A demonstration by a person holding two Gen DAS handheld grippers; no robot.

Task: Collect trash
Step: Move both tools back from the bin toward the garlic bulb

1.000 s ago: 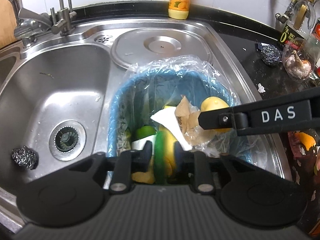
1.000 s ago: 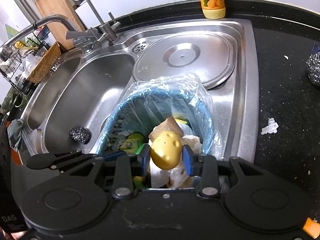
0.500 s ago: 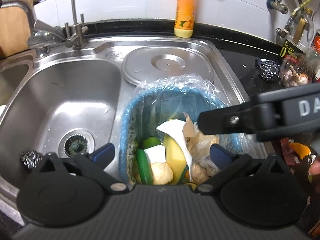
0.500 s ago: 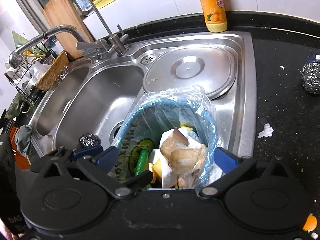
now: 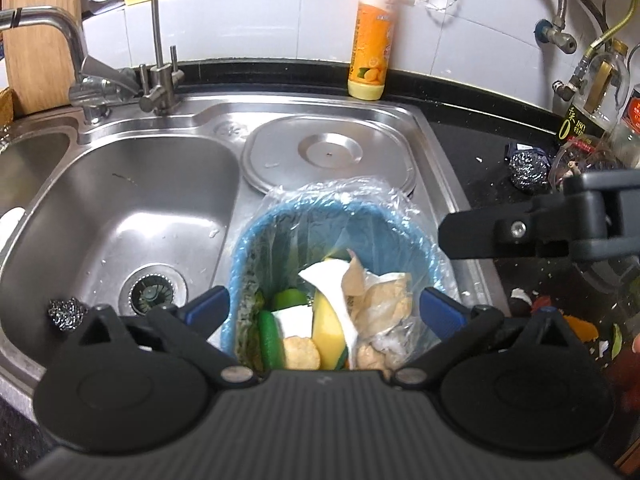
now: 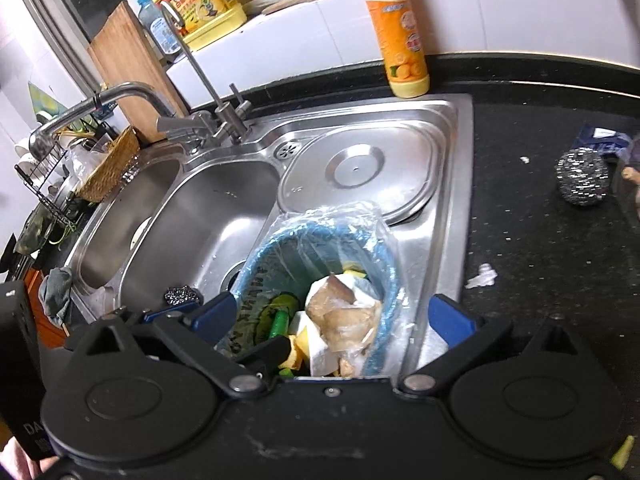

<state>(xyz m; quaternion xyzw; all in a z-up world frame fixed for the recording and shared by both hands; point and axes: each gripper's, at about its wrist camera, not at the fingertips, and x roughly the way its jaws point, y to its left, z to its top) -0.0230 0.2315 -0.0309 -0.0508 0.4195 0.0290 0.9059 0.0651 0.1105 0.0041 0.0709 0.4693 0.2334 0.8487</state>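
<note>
The blue bin (image 5: 248, 240), lined with a thin plastic bag (image 5: 404, 204), stands on the sink's drainboard (image 5: 452, 200), holding light, soft trash: crumpled paper (image 5: 384, 300) and peels. The film looks slippery and easy to tear, so gripping its rim seems best. Left gripper (image 5: 324, 312) and right gripper (image 6: 332, 316) hover above, jaws wide apart, empty.

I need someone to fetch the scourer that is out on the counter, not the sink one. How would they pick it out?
Start at the steel sink and move right onto the black countertop. The steel wool scourer is the shiny silver ball there, beside a blue wrapper; its twin lies in the basin.
</note>
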